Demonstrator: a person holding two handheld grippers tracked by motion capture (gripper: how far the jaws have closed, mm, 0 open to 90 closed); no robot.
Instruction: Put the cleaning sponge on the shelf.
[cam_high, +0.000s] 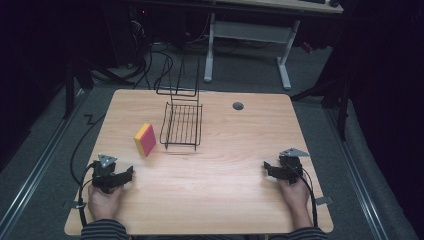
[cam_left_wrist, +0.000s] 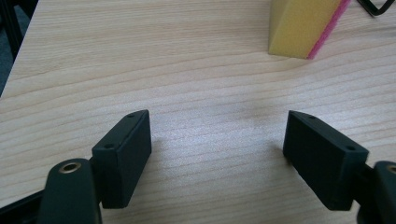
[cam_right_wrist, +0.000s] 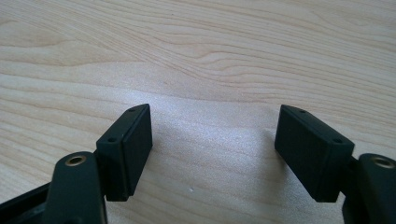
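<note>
Yellow-and-pink sponge (cam_high: 145, 139) and tongs (cam_left_wrist: 217, 158) bear no writing.

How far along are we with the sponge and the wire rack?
Nothing looks done yet. The yellow and pink sponge stands on the table, apart from the wire rack, which holds nothing. In hand: nothing; the left gripper and right gripper rest near the front edge, jaws open. Left, probably: reach, grasp and move the sponge.

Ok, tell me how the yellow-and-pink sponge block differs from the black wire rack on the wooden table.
The yellow-and-pink sponge block is solid and bright; the black wire rack is open, thin rods. The sponge is smaller, the rack larger with an upright back. The sponge stands nearer the left gripper. Both rest on the wooden table, untouched.
</note>
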